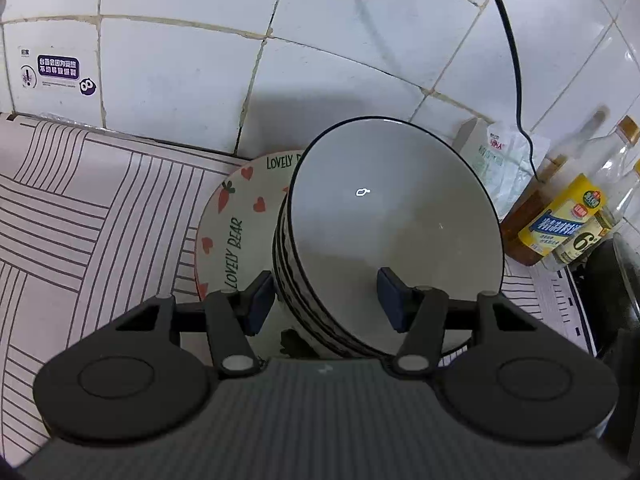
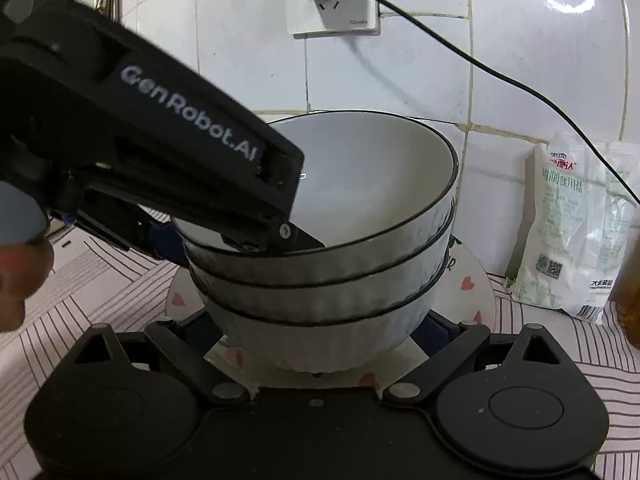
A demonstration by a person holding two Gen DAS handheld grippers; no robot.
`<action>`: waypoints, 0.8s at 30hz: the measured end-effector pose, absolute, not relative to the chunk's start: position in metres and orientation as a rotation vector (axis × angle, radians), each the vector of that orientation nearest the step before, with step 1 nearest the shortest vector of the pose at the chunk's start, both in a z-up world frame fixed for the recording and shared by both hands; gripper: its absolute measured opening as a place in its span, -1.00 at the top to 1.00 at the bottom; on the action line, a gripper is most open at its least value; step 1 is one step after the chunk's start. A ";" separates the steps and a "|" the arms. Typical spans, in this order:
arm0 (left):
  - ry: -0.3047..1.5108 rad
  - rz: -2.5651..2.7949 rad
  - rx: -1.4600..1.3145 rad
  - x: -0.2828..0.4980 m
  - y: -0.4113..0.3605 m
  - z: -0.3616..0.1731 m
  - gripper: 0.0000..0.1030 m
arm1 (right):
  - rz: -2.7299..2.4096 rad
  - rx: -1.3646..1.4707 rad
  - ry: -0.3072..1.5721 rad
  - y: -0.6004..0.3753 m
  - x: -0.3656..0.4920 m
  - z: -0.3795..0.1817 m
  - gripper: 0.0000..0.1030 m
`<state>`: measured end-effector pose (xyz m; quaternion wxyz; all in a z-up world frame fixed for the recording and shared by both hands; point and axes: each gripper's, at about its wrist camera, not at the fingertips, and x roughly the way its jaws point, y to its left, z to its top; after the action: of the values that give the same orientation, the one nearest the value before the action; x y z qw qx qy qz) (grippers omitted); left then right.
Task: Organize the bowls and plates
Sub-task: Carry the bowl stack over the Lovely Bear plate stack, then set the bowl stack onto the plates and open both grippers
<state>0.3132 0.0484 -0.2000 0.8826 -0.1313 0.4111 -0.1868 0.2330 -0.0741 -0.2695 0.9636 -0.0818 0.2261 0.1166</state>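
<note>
Three nested white bowls with dark rims (image 1: 392, 208) (image 2: 360, 184) stand on a "LOVELY BEAR" plate with hearts and carrots (image 1: 236, 216) (image 2: 472, 280), close to the tiled wall. My left gripper (image 1: 327, 299) (image 2: 236, 240) straddles the near-left rim of the stack. One blue pad lies against the outer walls and the other finger is inside the top bowl, shut on the wall. My right gripper (image 2: 314, 326) is low in front. Its pads sit against both sides of the bottom bowl (image 2: 312, 344), just above the plate.
A salt bag (image 2: 576, 232) (image 1: 496, 160) and oil bottles (image 1: 568, 216) stand right of the plate by the wall. A black cable (image 2: 520, 84) hangs from the wall socket (image 2: 336, 8). A striped counter cover (image 1: 80, 208) spreads left. Dark cookware (image 1: 612, 280) sits far right. A hand (image 2: 20, 280) shows at the left edge.
</note>
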 end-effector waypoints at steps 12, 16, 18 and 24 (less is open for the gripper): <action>0.868 -0.371 -0.186 0.313 0.039 -0.193 -0.01 | 0.196 -0.129 0.524 -0.074 0.244 -0.267 -0.92; 0.868 -0.340 -0.177 0.312 0.040 -0.189 0.00 | 0.188 -0.165 0.544 -0.072 0.246 -0.262 -0.92; 0.865 -0.332 -0.174 0.311 0.041 -0.188 0.00 | 0.178 -0.181 0.548 -0.069 0.241 -0.260 -0.92; 0.833 -0.332 -0.143 0.298 0.044 -0.178 -0.08 | 0.177 -0.180 0.538 -0.072 0.224 -0.249 -0.92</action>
<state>0.2978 0.0440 -0.1781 0.8987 -0.0689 0.4024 -0.1604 0.2239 -0.0725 -0.2488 0.9562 -0.0887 0.2649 0.0871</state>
